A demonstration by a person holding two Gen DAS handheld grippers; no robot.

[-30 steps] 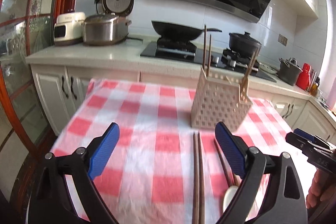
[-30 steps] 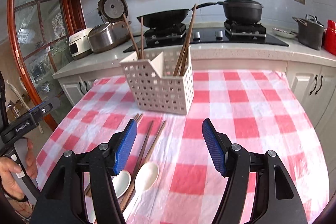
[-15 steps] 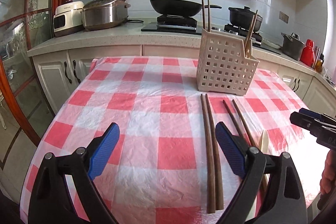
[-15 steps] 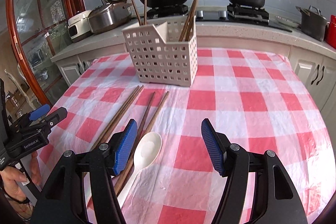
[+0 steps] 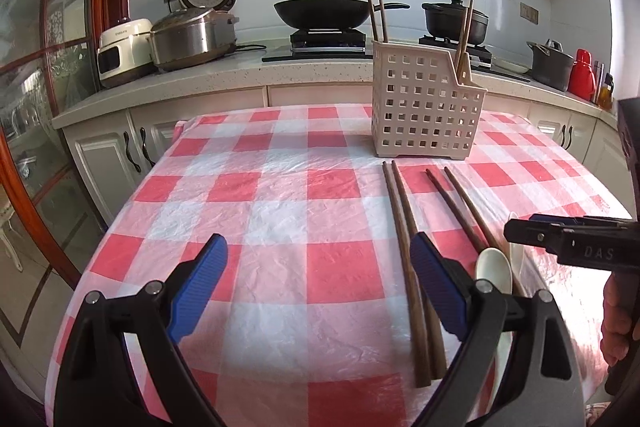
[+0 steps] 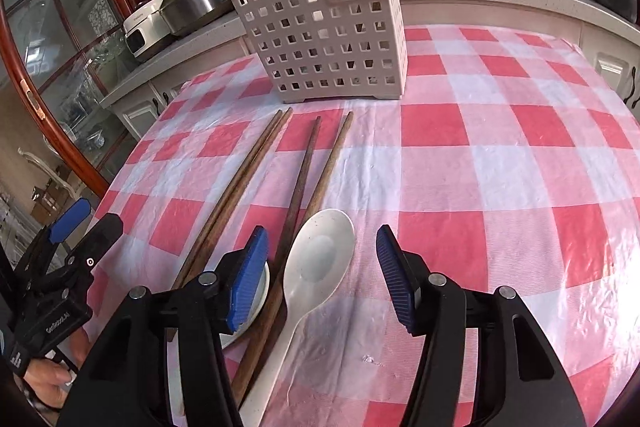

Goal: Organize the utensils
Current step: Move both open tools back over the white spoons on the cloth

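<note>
A white perforated basket [image 5: 426, 107] [image 6: 328, 43] stands on the checked tablecloth with several chopsticks upright in it. Two pairs of brown chopsticks [image 6: 248, 183] [image 5: 404, 239] lie in front of it. A white spoon [image 6: 316, 267] [image 5: 494, 267] lies beside them, and a second white spoon [image 6: 256, 291] shows partly behind the left pad. My right gripper [image 6: 322, 275] hovers low over the spoon's bowl, which sits between its closing jaws, untouched by the pads. My left gripper [image 5: 320, 283] stands open above bare cloth, left of the chopsticks.
Behind the table [image 5: 280, 211] runs a counter with rice cookers [image 5: 188, 31], a wok [image 5: 324, 11], black pots [image 5: 452, 21] and a red flask [image 5: 582, 73]. A glass door with a wooden frame [image 5: 36, 131] stands at the left. A hand [image 5: 618, 323] holds the right gripper.
Both grippers have sunk toward the table. The right one moved down over the spoon and its jaws narrowed. The left one settled beside the chopsticks.
</note>
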